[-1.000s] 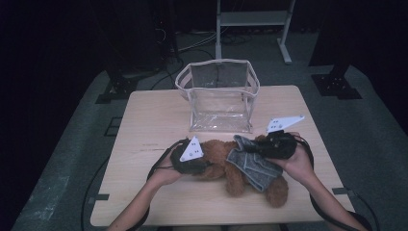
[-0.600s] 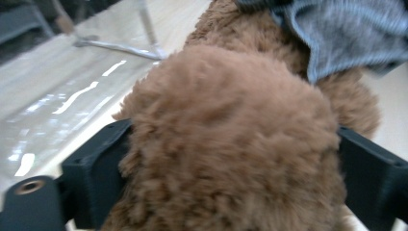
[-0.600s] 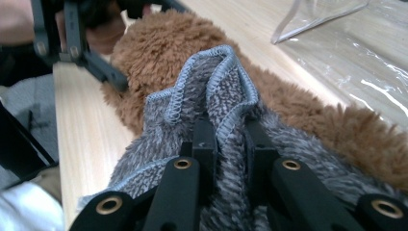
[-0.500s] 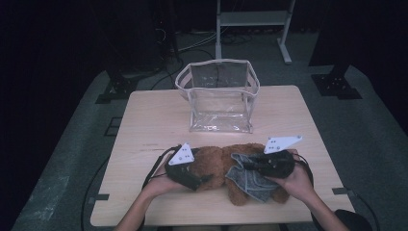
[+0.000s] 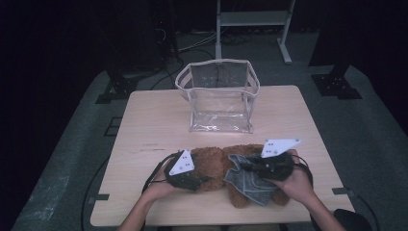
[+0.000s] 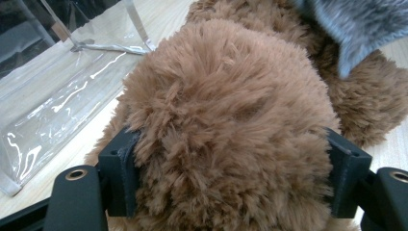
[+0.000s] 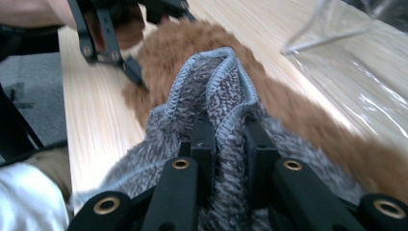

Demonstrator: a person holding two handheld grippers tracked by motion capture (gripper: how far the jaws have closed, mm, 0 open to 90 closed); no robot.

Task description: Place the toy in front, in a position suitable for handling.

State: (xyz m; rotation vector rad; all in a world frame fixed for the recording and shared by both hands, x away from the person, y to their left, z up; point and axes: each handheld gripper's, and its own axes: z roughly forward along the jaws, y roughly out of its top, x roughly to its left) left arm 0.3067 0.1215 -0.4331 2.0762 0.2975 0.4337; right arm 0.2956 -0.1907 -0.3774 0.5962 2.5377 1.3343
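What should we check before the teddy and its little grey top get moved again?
1. Right gripper pinching the grey top: ok, a fold is between its jaws.
2. Left gripper around the teddy: ok, a jaw sits on each side; its jaws have just been closing.
3. Firm hold on the fur: cannot tell.
4. Grey top fully on the teddy: not ok, it lies bunched.
5. Clear bag upright, mouth open: ok.
6. Teddy resting on the table: ok.

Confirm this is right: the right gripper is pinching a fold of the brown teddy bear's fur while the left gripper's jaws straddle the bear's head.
Not quite. The right gripper pinches a fold of the grey knitted cloth lying on the teddy bear, not its fur; the right gripper view shows it. The left gripper does straddle the bear's head.
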